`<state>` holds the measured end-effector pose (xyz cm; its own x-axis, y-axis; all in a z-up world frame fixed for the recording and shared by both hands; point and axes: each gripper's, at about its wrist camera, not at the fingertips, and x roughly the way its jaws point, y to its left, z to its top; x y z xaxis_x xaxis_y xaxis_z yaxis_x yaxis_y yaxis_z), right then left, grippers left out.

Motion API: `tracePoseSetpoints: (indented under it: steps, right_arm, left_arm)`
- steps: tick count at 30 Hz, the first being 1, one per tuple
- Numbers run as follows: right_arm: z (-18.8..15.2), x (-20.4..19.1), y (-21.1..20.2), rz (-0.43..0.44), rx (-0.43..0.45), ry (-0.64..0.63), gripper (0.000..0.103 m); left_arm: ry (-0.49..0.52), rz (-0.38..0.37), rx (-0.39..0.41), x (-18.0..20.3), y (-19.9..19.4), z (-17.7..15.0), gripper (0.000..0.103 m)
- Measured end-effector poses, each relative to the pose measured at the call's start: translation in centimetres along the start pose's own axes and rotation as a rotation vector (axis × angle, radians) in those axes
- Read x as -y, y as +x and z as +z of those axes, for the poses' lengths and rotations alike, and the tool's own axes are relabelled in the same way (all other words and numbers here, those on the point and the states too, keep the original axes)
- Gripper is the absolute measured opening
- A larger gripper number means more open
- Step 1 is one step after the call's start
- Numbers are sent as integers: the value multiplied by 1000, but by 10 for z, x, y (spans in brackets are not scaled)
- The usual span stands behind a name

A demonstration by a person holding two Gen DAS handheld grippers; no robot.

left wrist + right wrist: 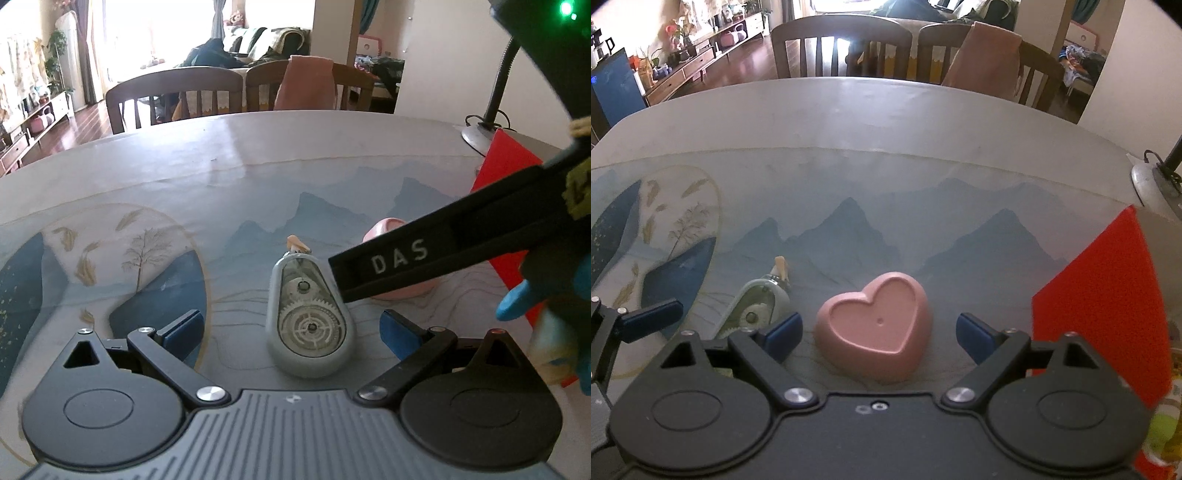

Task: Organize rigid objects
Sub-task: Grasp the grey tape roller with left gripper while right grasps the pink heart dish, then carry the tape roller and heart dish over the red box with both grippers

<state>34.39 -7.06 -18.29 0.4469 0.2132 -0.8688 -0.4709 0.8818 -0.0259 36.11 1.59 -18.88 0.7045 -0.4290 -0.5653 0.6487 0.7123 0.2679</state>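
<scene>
Near the table's [849, 122] front edge, both grippers sit pre-grasp, jaws apart: left gripper [293, 330] straddles the correction tape dispenser [308, 314], right gripper [879, 334] the pink heart dish [875, 325]; next move likely closing squarely on each.

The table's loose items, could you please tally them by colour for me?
Pink: 1, the heart-shaped dish
Pale green-grey: 1, the correction tape dispenser
Red: 1, the red box
Total: 3. Both the left gripper and right gripper are open, holding nothing.

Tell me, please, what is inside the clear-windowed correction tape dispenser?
Through the window of the correction tape dispenser, a large toothed white gear sits below a smaller hub. The right claw's arm covers part of its edge; any tape isn't discernible.
</scene>
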Motion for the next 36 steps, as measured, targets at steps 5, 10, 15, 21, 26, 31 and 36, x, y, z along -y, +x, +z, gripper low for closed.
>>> tracePoseSetpoints:
  steps: [5,10,15,21,26,31,36]
  right_arm:
    - [-1,2,6,13,4,14,89]
    - [-1,1,6,23,17,4,86]
    - [-3,-4,3,27,40,-3,75]
    - [-3,-5,1,26,51,1,71]
    - [-4,-3,-9,33,62,21,71]
    - [-5,-1,-27,44,75,34,71]
    - [-9,0,-50,52,75,36,71]
  left_arm:
    - [1,-9,5,0,3,0,96]
    - [9,1,19,2,5,0,87]
    - [27,26,29,2,3,1,70]
    - [40,33,27,2,2,3,51]
    - [17,0,16,-5,2,8,51]
    - [-9,-7,1,-11,1,11,51]
    - [-46,-23,-5,-17,-9,13,51]
